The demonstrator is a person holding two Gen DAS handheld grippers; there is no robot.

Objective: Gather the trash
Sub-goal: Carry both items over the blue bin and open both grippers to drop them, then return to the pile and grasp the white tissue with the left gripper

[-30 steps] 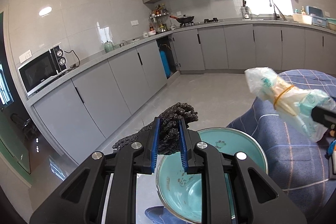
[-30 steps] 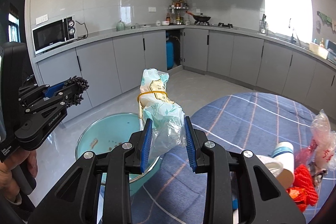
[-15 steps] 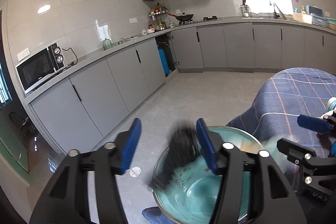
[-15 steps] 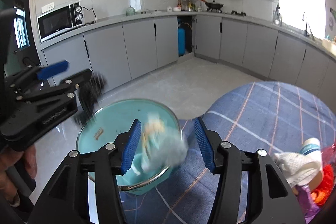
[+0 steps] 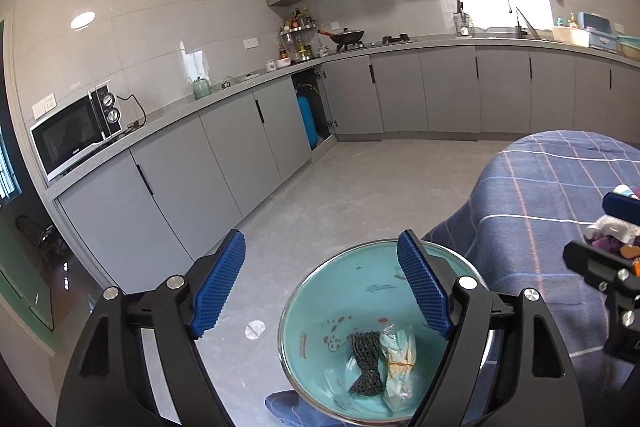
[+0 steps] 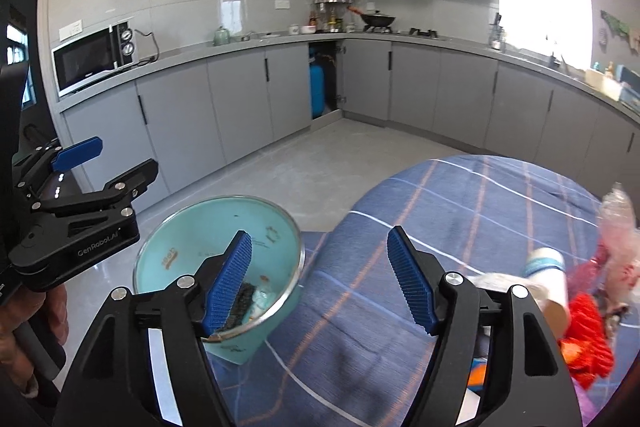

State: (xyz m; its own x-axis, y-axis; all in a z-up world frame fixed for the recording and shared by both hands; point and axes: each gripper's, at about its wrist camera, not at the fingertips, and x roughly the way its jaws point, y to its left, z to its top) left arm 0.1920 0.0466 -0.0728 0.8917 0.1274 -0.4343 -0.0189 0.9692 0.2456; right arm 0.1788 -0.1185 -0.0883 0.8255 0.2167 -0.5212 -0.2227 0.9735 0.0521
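Observation:
A teal bin [image 5: 320,291] [image 6: 176,247] stands on the floor by the table's edge. In it lie a black mesh scrap [image 5: 365,355] [image 6: 240,301] and a clear plastic wrapper with a yellow band [image 5: 398,355]. My left gripper [image 5: 322,287] hangs above the bin, its jaws opening with nothing between them. My right gripper [image 6: 320,277] hovers over the bin's right rim and the table edge, jaws likewise opening and empty. More trash sits on the table at the right: a white cup [image 6: 550,277], red mesh [image 6: 586,331] and a crumpled clear bag [image 6: 620,239].
The table wears a blue plaid cloth [image 6: 460,211] [image 5: 560,187]. Grey cabinets [image 5: 224,155] line the left and far walls, with a microwave [image 5: 76,135] on the counter. Grey floor [image 5: 352,179] lies beyond the bin. A person's hand [image 6: 24,319] holds the left gripper.
Both grippers have spread their jaws and let go. The black mesh scrap and the plastic wrapper dropped from them into the teal bin.

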